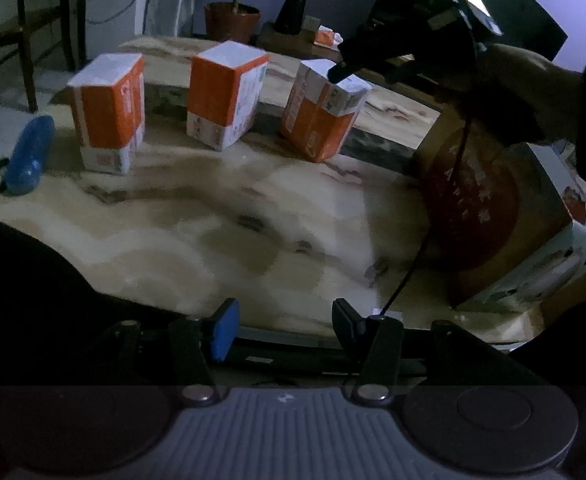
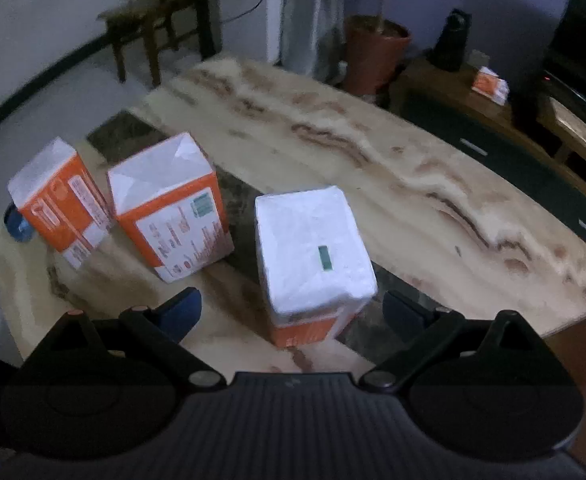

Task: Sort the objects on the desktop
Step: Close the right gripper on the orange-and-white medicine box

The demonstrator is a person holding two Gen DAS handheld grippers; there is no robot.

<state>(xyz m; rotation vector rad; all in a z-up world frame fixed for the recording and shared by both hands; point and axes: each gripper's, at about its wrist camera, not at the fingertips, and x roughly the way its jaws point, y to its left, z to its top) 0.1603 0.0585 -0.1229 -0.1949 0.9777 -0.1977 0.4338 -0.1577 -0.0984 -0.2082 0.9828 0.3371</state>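
Three orange-and-white packs [image 2: 313, 260] upright in a row near the table's [image 2: 433, 168] left end, right gripper [image 2: 293, 312] spread wide around the nearest pack without touching, left gripper [image 1: 285, 324] half-open and empty, blue case [image 1: 27, 156] at the left edge.

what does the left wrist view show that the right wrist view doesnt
Only the left wrist view shows the right gripper from outside, hovering open over the rightmost pack, the large brown box with a red circle and the whole blue case.

Only the right wrist view shows that pack's white top sitting untouched between its wide-open fingers, and the chair.

Both show three orange-and-white packs on the marble table and the plant pot.
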